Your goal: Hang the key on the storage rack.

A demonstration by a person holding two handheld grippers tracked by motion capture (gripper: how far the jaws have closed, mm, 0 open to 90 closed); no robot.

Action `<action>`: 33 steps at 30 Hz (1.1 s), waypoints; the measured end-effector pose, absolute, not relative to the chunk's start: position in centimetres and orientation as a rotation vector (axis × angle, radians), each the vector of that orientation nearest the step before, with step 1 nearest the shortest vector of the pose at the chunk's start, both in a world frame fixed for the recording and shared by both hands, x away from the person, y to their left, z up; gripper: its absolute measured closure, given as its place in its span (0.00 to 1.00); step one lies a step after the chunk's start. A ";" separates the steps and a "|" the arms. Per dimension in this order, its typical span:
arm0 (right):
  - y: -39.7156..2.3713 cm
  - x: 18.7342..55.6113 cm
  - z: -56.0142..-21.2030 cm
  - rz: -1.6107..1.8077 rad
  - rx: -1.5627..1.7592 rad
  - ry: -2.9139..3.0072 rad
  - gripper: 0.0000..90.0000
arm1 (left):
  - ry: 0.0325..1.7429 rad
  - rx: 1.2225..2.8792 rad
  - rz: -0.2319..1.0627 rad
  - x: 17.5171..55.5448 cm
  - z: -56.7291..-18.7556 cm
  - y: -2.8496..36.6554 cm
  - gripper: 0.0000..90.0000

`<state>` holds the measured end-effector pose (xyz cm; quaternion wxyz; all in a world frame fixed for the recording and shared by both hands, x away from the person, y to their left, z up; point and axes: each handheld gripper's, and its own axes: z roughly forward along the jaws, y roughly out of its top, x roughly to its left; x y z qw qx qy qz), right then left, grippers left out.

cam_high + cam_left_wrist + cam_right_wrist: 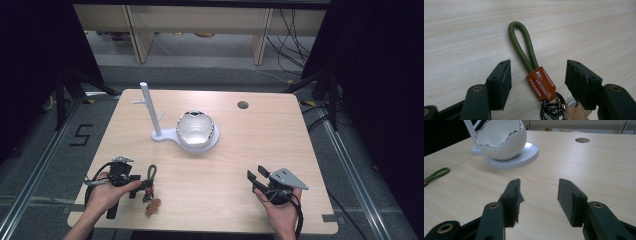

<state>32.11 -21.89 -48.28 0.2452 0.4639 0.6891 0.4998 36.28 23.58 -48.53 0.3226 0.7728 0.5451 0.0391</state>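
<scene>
A keychain lies flat on the wooden table (225, 165) near its front left: an olive green cord loop (522, 42), a brown leather tab (541, 83), black rings and a tan leather piece (153, 206). My left gripper (537, 75) is open, one jaw on each side of the leather tab, not touching it. In the high view the keychain (150, 182) lies just right of the left gripper (137, 186). My right gripper (538, 192) is open with nothing between its jaws, over bare table at the front right (256, 175). A white stand with an egg-shaped bowl (195, 128) and an upright branched post (149, 107) sits mid-table.
The bowl (501, 138) rests on a round white base (524, 155), ahead and left of the right gripper. A round cable hole (243, 105) is at the table's back right. Cables and shelving legs lie on the floor beyond the table.
</scene>
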 end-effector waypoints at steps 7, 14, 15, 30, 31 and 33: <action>-21.9 32.2 -48.3 1.394 1.292 1.920 0.59 | 1.490 2.108 0.119 36.8 -48.1 22.3 0.49; -21.7 32.0 -48.3 1.384 1.343 1.919 0.58 | 1.555 2.165 0.111 37.0 -48.2 20.8 0.53; -21.7 31.8 -48.2 1.357 1.366 1.925 0.58 | 1.568 2.167 0.113 37.0 -48.1 20.6 0.54; -21.4 32.1 -48.3 1.381 1.300 1.968 0.56 | 1.597 2.235 0.110 37.5 -48.7 20.1 0.61; -21.4 32.1 -48.3 1.378 1.296 1.970 0.56 | 1.596 2.249 0.117 37.5 -48.6 20.1 0.63; -21.4 32.1 -48.3 1.368 1.288 1.975 0.56 | 1.598 2.254 0.131 37.5 -48.7 20.0 0.65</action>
